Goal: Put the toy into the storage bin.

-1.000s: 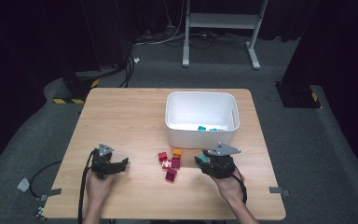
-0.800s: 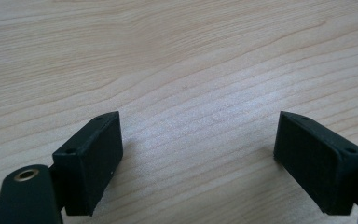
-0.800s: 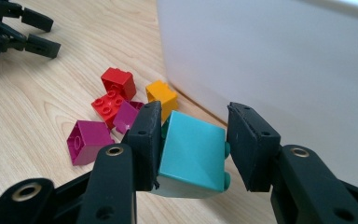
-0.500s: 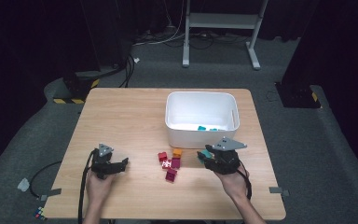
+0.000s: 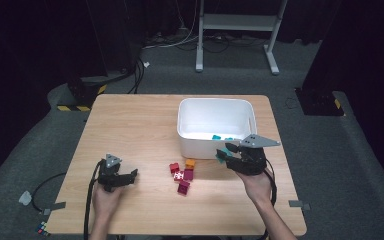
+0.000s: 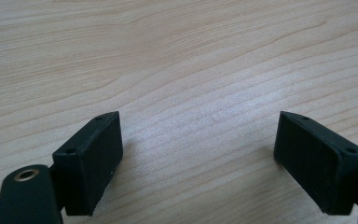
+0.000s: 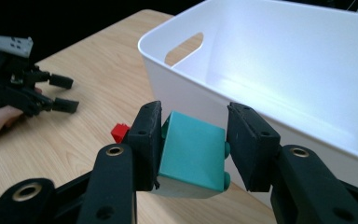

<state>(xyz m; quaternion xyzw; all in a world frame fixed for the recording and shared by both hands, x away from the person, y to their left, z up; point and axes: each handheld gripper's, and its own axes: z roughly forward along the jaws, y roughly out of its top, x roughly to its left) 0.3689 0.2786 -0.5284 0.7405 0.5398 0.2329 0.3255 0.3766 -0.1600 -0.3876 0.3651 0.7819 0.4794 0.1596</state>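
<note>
Your table (image 5: 130,125) is pale wood, matt, with fine grain lines running across it. The bin (image 7: 279,60) at two o'clock of your right gripper (image 7: 193,140) looks like smooth white plastic with a soft sheen. Your teal block (image 7: 191,149) is smooth plastic, slightly glossy. The pads (image 6: 91,158) look matt black.

No legible text, label or number anywhere.

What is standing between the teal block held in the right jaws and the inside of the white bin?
Only the bin's near wall. The right gripper holds the teal block just outside it, about level with the rim, so the block must rise over the rim. Nothing else visible blocks the way.
</note>
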